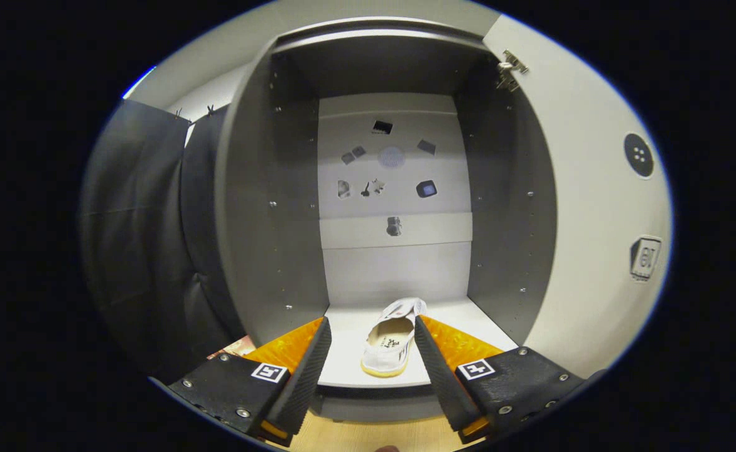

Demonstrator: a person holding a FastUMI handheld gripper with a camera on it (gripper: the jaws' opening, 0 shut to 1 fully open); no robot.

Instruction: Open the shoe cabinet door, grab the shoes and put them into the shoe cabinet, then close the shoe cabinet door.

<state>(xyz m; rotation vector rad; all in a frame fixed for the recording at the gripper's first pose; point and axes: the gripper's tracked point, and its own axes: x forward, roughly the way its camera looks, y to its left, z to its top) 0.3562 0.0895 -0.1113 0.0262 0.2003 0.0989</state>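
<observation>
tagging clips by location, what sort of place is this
Most likely a staged recording booth, not a lived-in home: an open grey shoe cabinet holding a white shoe on its bottom shelf, black cloth hung beside it. The hand-held gripper is open, the shoe between its fingers, not pressed by both.

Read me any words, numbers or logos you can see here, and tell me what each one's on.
Badge on the open cabinet door: too blurred to read.
Insole print of the white shoe, lying between the gripper's open fingers: too small.
Stickers on the cabinet's back panel: too small.
No text reads clearly.
</observation>
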